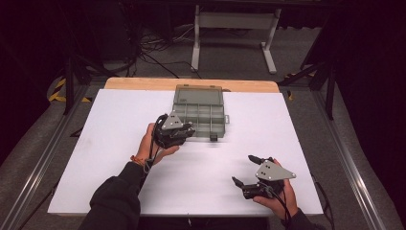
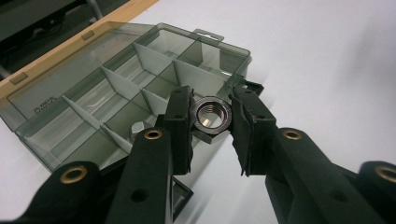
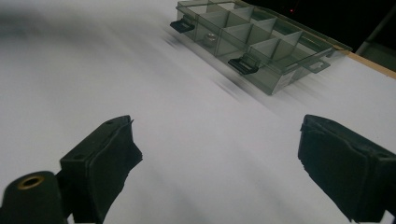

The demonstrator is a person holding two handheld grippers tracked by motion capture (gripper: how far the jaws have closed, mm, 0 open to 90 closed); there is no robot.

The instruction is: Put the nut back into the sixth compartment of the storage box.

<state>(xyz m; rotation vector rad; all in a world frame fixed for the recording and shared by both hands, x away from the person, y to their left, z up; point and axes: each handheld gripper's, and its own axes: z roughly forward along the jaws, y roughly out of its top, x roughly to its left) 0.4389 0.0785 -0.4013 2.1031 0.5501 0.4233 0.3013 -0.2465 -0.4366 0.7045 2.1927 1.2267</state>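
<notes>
Left gripper (image 2: pixel 212 116) pinching hex nut (image 2: pixel 213 114) above organizer box (image 2: pixel 60 98) front edge; right gripper (image 3: pixel 215 158) idling wide open.

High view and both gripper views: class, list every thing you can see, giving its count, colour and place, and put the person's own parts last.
Organiser box: one, clear grey, lid open, at the far middle of the table; two black latches on its near edge.
Hex nut: one, dark metal, held between the left gripper's jaws, above the near edge of the box.
Second nut: one, silvery, lying in a near compartment of the box.
Table: one, white top with a wooden far edge.
White frame: one, standing on the floor beyond the table.
Left gripper: one, black, by the box, shut on the nut.
Right gripper: one, black, jaws wide apart, over the near right of the table.
Hands: two, one holding each gripper; dark sleeves.
</notes>
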